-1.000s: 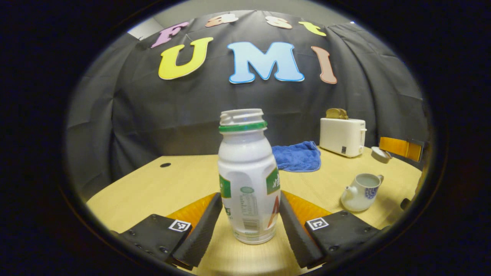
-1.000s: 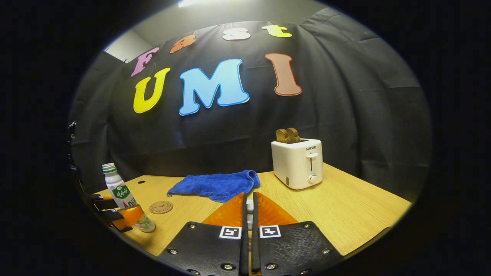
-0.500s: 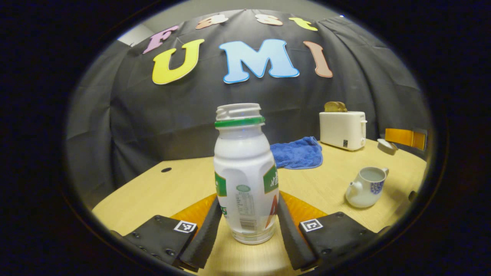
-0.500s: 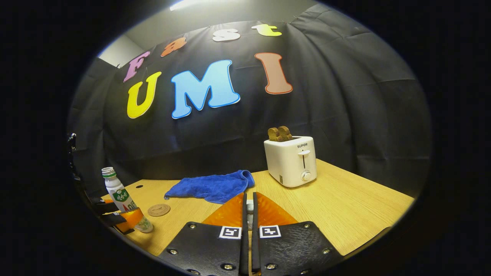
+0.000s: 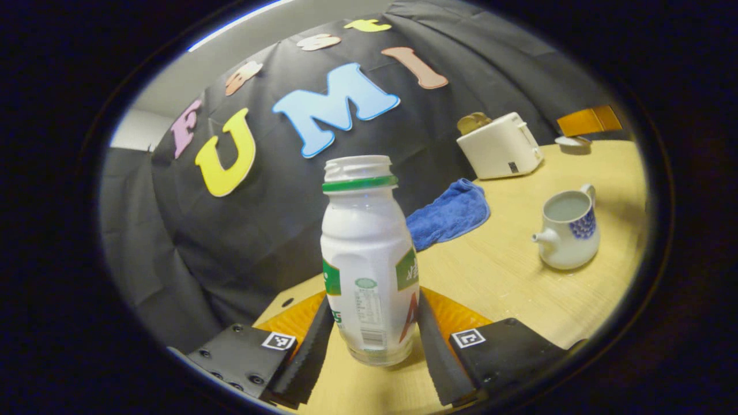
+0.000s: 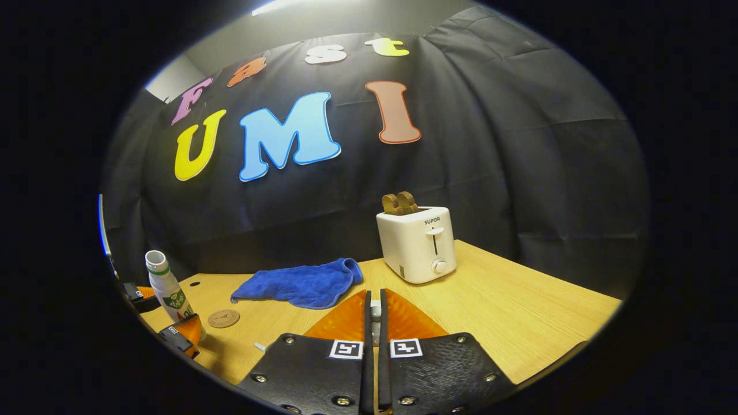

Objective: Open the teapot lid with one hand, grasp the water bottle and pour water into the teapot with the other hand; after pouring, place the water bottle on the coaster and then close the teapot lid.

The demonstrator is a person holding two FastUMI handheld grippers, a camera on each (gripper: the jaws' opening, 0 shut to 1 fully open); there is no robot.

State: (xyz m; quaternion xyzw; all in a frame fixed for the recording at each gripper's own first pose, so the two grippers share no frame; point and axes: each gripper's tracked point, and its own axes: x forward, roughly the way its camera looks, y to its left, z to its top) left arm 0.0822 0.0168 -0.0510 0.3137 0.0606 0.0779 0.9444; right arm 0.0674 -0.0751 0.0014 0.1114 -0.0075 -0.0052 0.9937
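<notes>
Your left gripper (image 5: 372, 340) clamps the uncapped bottle (image 5: 368, 271); your right gripper (image 6: 373, 323) pinches the lid (image 6: 375, 312). The toaster (image 6: 416, 244) on the wooden table (image 6: 519, 311) reads SUPOR.

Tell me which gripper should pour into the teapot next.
Left. The left gripper has its fingers on the uncapped water bottle, with the open teapot nearby. The right gripper grips the lid.
</notes>
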